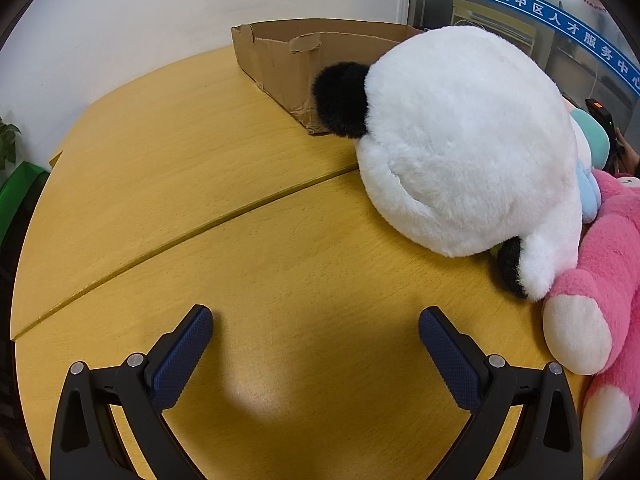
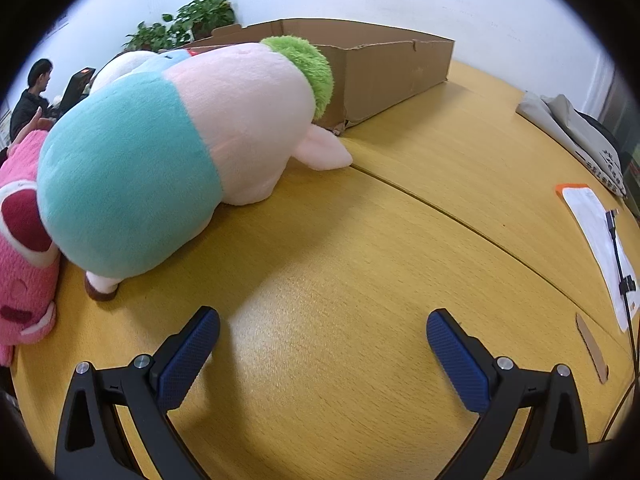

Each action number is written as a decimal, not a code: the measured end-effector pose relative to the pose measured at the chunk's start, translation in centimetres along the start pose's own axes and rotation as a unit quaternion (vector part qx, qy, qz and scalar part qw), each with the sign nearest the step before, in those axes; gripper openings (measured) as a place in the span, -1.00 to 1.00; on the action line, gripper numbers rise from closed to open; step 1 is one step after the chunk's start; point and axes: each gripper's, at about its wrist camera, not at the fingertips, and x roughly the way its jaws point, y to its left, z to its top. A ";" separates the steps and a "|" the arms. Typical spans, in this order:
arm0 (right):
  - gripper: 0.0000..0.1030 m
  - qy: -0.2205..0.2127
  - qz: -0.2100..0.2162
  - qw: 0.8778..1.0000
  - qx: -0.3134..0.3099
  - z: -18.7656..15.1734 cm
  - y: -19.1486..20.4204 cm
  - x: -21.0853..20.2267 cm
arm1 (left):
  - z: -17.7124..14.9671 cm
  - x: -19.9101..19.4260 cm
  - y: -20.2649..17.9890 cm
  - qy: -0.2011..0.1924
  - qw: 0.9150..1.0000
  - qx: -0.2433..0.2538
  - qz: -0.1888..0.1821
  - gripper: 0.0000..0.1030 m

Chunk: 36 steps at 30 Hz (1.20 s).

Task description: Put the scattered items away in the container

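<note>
The left gripper (image 1: 316, 320) hangs low with its jaws spread wide, holding nothing. The right gripper (image 2: 323, 320) does likewise.

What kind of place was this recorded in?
Probably an office or service centre: a blue sign with Chinese lettering on a glass partition, a person seated at a desk, potted plants, and a wooden table.

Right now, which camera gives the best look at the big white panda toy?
The left wrist view: the panda plush fills its right side, white body and black patches clear. In the right wrist view, only a white sliver peeks behind the teal-and-pink plush.
</note>
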 end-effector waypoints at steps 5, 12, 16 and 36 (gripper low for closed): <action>1.00 0.000 -0.061 0.995 0.082 -1.4 1.1 -0.9 | -0.1 0.1 -0.6 -0.001 0.999 -0.034 0.025 1.00; 1.00 0.000 -0.082 0.991 0.108 -3.9 5.1 -2.5 | 0.3 0.6 -1.7 -0.003 0.989 -0.121 0.090 1.00; 1.00 0.000 -0.064 0.994 0.085 -4.0 7.4 -2.9 | 0.6 0.9 -2.0 -0.003 0.985 -0.140 0.103 1.00; 0.99 -0.131 -0.122 0.967 0.180 -0.6 20.6 -14.5 | -2.4 -14.8 -19.6 -0.107 0.966 -0.205 0.116 1.00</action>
